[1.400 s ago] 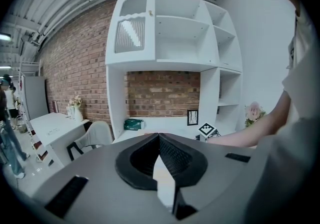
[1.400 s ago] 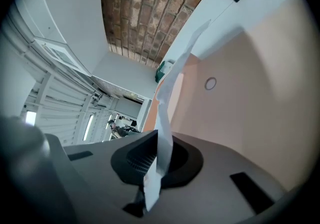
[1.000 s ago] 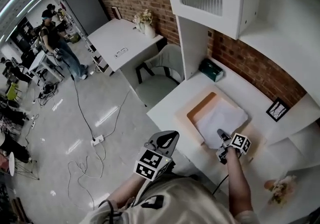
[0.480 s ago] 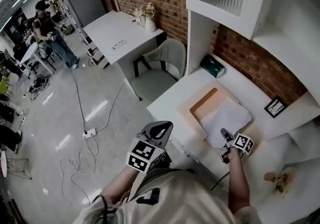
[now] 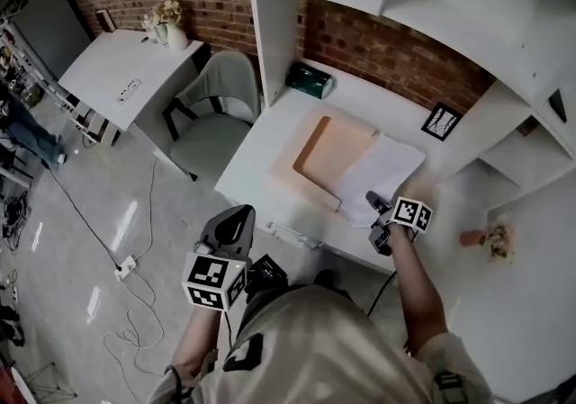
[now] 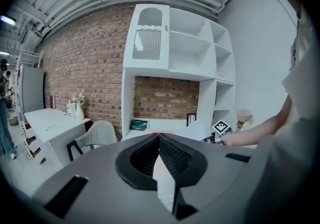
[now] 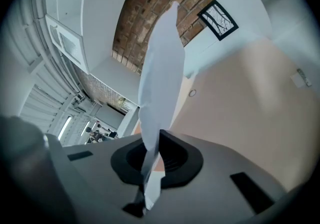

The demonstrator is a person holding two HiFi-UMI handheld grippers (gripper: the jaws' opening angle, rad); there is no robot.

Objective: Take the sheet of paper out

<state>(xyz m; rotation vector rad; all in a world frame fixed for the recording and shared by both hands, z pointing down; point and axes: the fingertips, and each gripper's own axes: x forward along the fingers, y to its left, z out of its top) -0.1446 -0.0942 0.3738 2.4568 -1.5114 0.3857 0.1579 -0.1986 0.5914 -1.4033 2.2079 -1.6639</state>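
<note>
- right gripper (image 5: 373, 204) at the near right corner of the peach folder (image 5: 326, 148), jaws clamped tight on the near edge of the sheet of paper (image 5: 385, 170)
- sheet lies over the folder's right half and spills past its right edge; in the right gripper view it runs edge-on up from the jaws, raised off the folder's surface
- left gripper (image 5: 238, 213) well apart from the folder, down-left of it, off the desk (image 5: 261, 168) over the floor; jaws closed tip to tip, nothing between them
- green box (image 5: 309, 81) behind the folder, near the brick wall
- picture frame (image 5: 439, 121) behind and right of the folder
- chair (image 5: 216, 105) left of the folder, beside the desk
</note>
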